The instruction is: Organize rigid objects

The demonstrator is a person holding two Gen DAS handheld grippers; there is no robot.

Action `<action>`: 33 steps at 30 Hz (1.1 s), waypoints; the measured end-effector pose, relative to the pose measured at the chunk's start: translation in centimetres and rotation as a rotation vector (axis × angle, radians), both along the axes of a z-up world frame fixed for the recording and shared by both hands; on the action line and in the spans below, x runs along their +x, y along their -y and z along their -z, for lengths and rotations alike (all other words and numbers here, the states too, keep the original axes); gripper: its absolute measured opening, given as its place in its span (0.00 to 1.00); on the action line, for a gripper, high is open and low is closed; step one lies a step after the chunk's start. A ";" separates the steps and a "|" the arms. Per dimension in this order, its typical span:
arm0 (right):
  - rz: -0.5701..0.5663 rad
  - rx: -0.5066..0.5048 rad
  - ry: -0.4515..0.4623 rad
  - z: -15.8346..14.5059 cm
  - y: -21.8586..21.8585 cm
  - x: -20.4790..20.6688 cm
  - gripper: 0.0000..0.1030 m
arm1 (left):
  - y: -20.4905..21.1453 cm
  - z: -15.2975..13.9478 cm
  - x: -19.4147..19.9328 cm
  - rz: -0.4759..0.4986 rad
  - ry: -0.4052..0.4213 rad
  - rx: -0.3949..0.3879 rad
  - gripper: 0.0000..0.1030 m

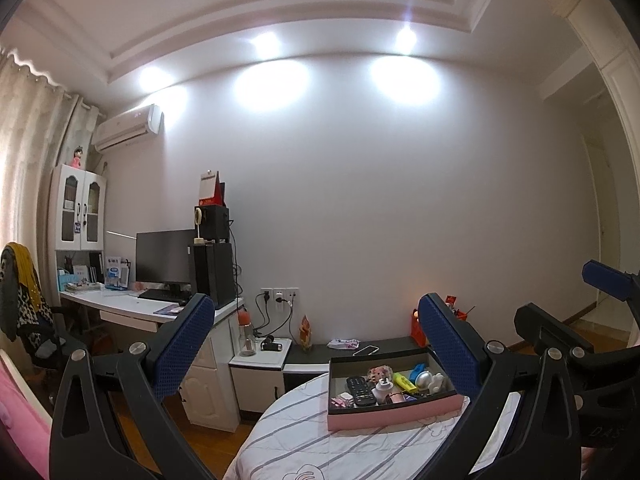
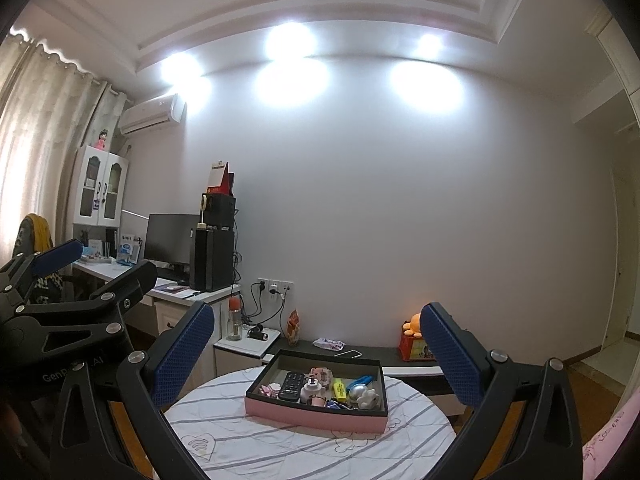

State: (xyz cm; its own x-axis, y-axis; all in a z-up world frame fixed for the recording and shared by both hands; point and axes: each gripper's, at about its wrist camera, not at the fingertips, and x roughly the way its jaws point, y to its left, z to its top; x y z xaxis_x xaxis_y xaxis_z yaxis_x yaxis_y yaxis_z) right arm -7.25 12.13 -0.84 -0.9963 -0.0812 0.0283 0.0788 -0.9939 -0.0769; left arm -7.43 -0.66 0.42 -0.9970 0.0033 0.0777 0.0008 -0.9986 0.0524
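Observation:
A pink-sided tray [image 2: 312, 416] stands on a round table with a striped cloth [image 2: 248, 440]. In it lie a black remote [image 2: 292, 386], a yellow highlighter [image 2: 340, 390], a blue item [image 2: 362, 381], a silver egg shape [image 2: 357, 391], a white figure [image 2: 368, 399] and several other small items. The tray also shows in the left wrist view [image 1: 384, 412]. My left gripper [image 1: 316, 348] is open and empty, held above and before the table. My right gripper [image 2: 318, 356] is open and empty, likewise held back from the tray.
Behind the table runs a low dark shelf [image 2: 376, 352] with a phone [image 1: 366, 350], a red box with an orange toy [image 2: 414, 340] and a wrapper [image 2: 328, 343]. A white desk [image 1: 132, 304] with monitor and speakers stands at left, with a chair [image 1: 24, 304].

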 end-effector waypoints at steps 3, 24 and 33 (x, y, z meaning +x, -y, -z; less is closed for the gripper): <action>0.002 0.002 0.001 -0.1 0.1 -0.3 1.00 | 0.1 0.1 -0.2 -0.002 -0.001 0.003 1.00; 0.002 -0.009 0.029 0.3 -0.1 -0.7 1.00 | 0.7 0.5 -0.8 0.005 0.019 0.004 1.00; 0.001 -0.009 0.033 0.4 -0.1 -0.7 1.00 | 0.8 0.5 -0.8 0.005 0.026 0.001 1.00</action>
